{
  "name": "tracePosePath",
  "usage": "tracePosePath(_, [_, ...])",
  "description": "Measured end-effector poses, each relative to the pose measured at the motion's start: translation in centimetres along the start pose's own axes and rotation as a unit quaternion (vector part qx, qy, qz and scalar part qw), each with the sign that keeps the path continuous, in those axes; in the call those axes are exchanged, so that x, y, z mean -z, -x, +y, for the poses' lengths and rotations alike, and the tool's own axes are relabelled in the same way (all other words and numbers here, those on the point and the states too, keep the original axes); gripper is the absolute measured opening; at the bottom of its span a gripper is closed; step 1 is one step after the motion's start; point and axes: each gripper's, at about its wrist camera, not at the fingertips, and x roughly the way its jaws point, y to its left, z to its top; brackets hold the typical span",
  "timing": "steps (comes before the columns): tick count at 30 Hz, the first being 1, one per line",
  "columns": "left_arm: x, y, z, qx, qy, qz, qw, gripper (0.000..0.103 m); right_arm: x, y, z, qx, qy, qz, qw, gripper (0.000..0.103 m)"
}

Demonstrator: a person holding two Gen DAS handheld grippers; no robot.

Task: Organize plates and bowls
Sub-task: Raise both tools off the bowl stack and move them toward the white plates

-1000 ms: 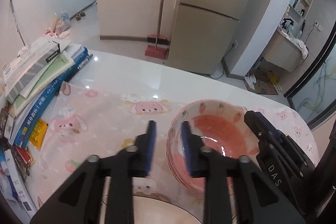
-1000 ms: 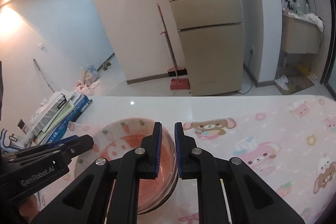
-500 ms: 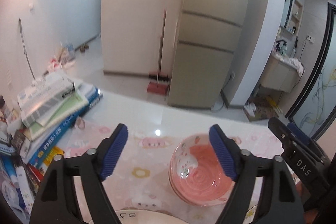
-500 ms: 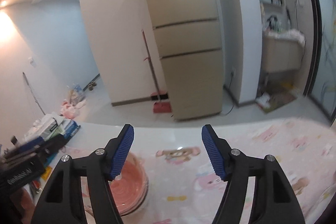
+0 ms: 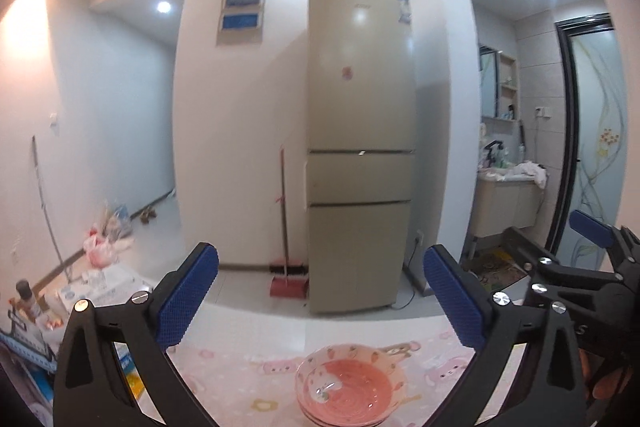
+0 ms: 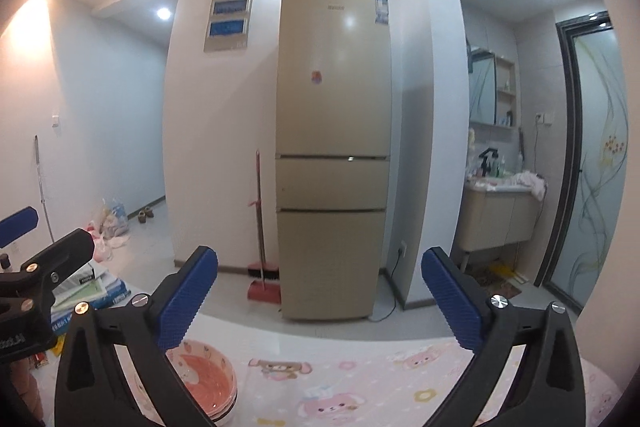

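Judged best done with left gripper [image 5: 320, 301] and right gripper [image 6: 318, 301], both spread wide and empty, kept clear above stacked bowls [image 5: 349, 393] on desk [image 6: 360, 379].

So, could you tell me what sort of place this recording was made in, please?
Most likely a home kitchen-dining area: a tall three-door fridge, a red broom and dustpan beside it, and a washbasin cabinet in an alcove, beyond a table with stacked pink bowls.

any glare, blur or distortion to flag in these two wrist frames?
Left wrist: ceiling spots blown out, strong barrel bend on walls and fridge, soft focus overall, pink bowl stack readable. Right wrist: same blown spots and vignette corners, sheen on fridge door, bowls partly hidden behind the right gripper finger.
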Motion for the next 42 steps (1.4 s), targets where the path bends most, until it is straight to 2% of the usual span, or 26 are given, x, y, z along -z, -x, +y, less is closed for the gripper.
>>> tracePosePath(4, [-2.1, 3.0, -1.1, 0.023, -0.016, -0.027, 0.9993, 0.102, -1.6, 3.3, -1.0, 0.007, -0.027, -0.034, 0.999, 0.103])
tracePosePath(9, [-4.4, 7.4, -2.1, 0.010, -0.029, -0.057, 0.9979, 0.102, -3.8, 8.8, -1.9, 0.056, -0.006, -0.115, 0.992, 0.103])
tracePosePath(12, [-5.0, 10.7, -2.5, 0.006, -0.041, -0.089, 0.9952, 0.102, -5.1, 12.8, -3.1, 0.039, -0.015, -0.142, 0.989, 0.103])
tracePosePath(16, [-5.6, 14.6, -2.9, -0.004, -0.047, -0.129, 0.9905, 0.102, -6.0, 18.0, -4.2, 0.004, -0.017, -0.157, 0.988, 0.103])
tracePosePath(19, [-5.6, 17.1, -3.3, 0.001, -0.054, -0.150, 0.9873, 0.102, -6.5, 22.0, -4.4, -0.009, -0.005, -0.165, 0.986, 0.103])
tracePosePath(22, [-5.3, 19.6, -3.5, -0.017, -0.041, -0.174, 0.9838, 0.102, -6.4, 25.5, -4.4, -0.004, -0.003, -0.180, 0.984, 0.103])
tracePosePath(24, [-5.0, 20.9, -3.8, -0.012, -0.043, -0.181, 0.9824, 0.102, -6.3, 27.6, -4.3, -0.015, -0.003, -0.190, 0.982, 0.103])
tracePosePath(27, [-4.3, 22.6, -3.8, -0.002, -0.044, -0.180, 0.9827, 0.102, -5.4, 29.9, -4.0, -0.061, -0.001, -0.203, 0.977, 0.103])
tracePosePath(31, [-3.0, 24.4, -4.0, 0.007, -0.053, -0.172, 0.9837, 0.102, -3.6, 30.8, -3.6, -0.096, -0.015, -0.173, 0.980, 0.103])
tracePosePath(34, [-1.3, 25.7, -3.7, 0.026, -0.046, -0.181, 0.9820, 0.102, -2.0, 31.2, -3.4, -0.096, -0.019, -0.163, 0.982, 0.103])
tracePosePath(38, [0.6, 25.4, -3.2, 0.041, -0.028, -0.153, 0.9870, 0.102, 0.2, 32.5, -3.4, -0.071, -0.022, -0.187, 0.980, 0.103])
tracePosePath(40, [1.5, 25.0, -3.2, 0.033, -0.034, -0.141, 0.9888, 0.102, 1.5, 33.1, -3.7, -0.081, -0.023, -0.206, 0.975, 0.103])
tracePosePath(42, [2.4, 24.7, -3.4, 0.023, -0.047, -0.134, 0.9895, 0.102, 2.1, 33.0, -3.6, -0.084, -0.013, -0.198, 0.977, 0.103])
